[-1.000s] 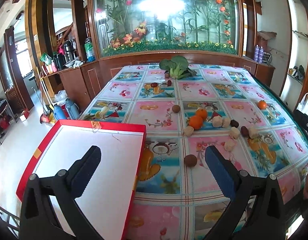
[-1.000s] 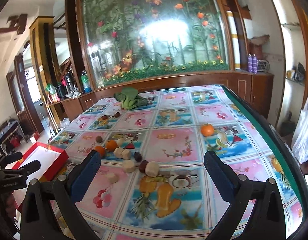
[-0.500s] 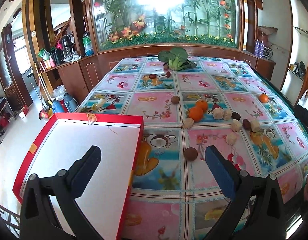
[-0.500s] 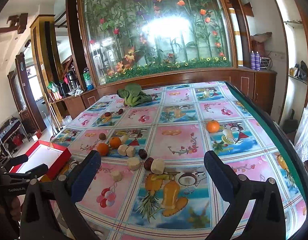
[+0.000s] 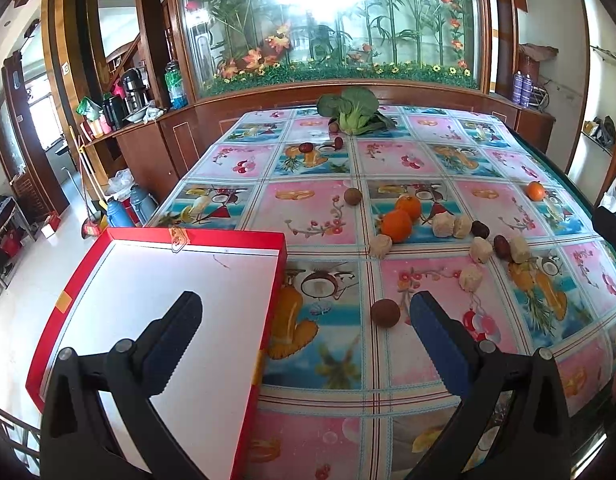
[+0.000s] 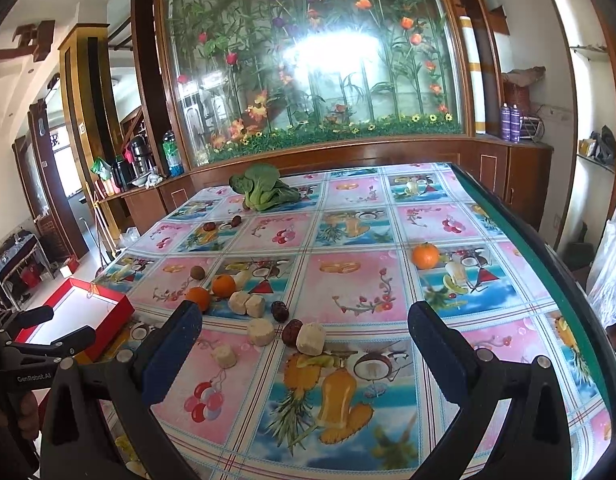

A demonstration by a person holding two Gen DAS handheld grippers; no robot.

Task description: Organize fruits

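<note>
Fruits lie loose on the patterned tablecloth: two oranges (image 5: 401,216) together, a lone orange (image 6: 425,255) toward the right edge, several beige chunks (image 6: 261,331), dark red dates (image 6: 292,330) and a brown round fruit (image 5: 384,313). A red box with a white inside (image 5: 160,292) lies at the table's left near corner, empty. My left gripper (image 5: 304,330) is open and empty, held over the box's right rim, the brown fruit just inside its right finger. My right gripper (image 6: 304,340) is open and empty above the near table, behind the beige chunks.
A leafy green vegetable (image 5: 353,110) lies at the table's far end with small dark fruits (image 5: 306,147) near it. A wooden cabinet (image 6: 347,156) under a flower mural backs the table. The table's dark right edge (image 6: 547,264) runs close by. A white bag (image 6: 611,268) hangs right.
Both grippers have moved slightly forward and lower toward the table. The jaws stayed open. No fruit has moved.
</note>
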